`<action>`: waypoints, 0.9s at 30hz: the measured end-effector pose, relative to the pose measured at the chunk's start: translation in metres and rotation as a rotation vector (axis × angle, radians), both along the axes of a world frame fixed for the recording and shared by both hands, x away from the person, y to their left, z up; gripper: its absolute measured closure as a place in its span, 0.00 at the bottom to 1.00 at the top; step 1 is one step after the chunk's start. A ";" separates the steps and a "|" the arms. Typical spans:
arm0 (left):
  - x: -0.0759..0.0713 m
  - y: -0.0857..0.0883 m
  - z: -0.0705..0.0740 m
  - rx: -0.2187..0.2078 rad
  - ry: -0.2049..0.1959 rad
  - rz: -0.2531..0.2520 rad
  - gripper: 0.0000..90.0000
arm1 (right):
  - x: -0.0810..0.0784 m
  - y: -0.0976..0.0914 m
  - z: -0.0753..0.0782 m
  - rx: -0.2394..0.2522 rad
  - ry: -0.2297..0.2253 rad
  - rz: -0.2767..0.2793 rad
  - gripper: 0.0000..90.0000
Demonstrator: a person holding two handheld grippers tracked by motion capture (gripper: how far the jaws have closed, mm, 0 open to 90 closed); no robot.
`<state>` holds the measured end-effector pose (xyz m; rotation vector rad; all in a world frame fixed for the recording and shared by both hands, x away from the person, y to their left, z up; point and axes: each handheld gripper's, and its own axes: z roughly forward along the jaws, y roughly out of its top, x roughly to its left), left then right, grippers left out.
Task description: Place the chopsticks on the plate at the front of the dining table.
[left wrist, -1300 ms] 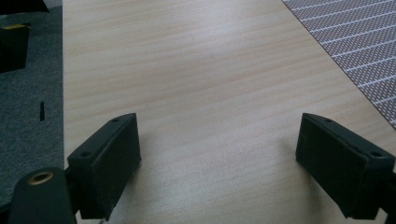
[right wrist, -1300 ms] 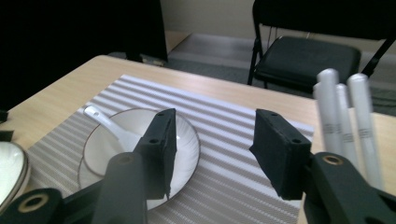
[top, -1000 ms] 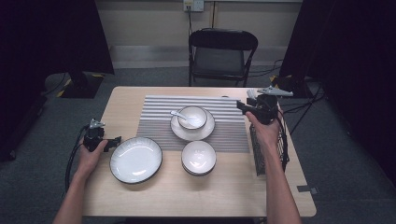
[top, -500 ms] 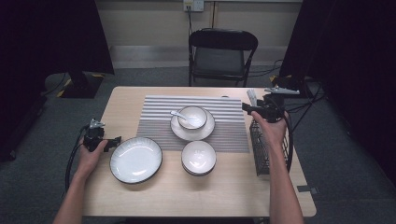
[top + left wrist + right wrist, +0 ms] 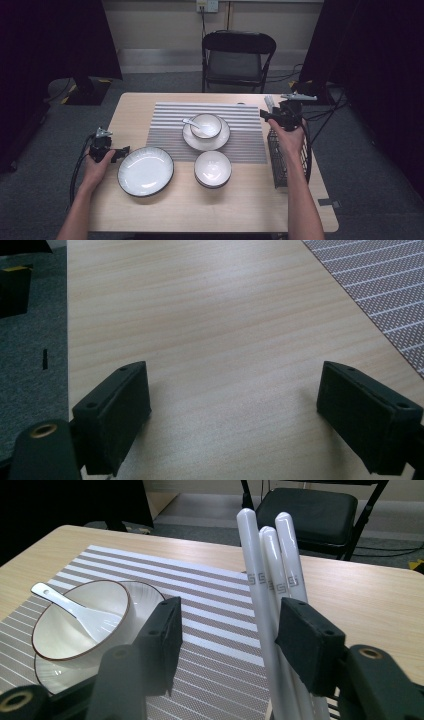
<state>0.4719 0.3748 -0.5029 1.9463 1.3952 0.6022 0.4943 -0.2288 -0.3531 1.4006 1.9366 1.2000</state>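
Several white chopsticks [image 5: 270, 570] stand upright in a wire basket [image 5: 285, 155] at the table's right edge; their tops are visible in the high view [image 5: 269, 102]. My right gripper [image 5: 227, 635] is around them. They lie against its right jaw, and a gap separates them from the left jaw. Its jaws have just been closing with the chopsticks between them, and no pad presses on them from the left. From above, the right gripper [image 5: 265, 115] sits at the basket's far end. My left gripper [image 5: 122, 151] rests open on the bare table [image 5: 225, 315], nothing between its jaws [image 5: 232, 415].
A striped placemat [image 5: 235, 142] holds a bowl [image 5: 206, 125] with a white spoon [image 5: 75, 607] on a saucer. A large plate [image 5: 145, 171] and a smaller bowl [image 5: 213, 168] lie nearer the front edge. A folding chair [image 5: 237, 55] stands behind the table.
My right gripper has shifted slightly to the right, toward the basket's far end. The left hand and the dishes have stayed put.
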 end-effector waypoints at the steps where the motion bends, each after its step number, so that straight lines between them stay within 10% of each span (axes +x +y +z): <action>1: 0.000 0.000 0.000 0.001 0.001 0.000 0.15 | 0.000 0.000 0.000 -0.001 0.001 0.003 0.50; 27: 0.000 0.000 0.000 0.000 0.000 0.000 0.15 | -0.015 0.001 0.000 0.019 -0.021 0.018 0.75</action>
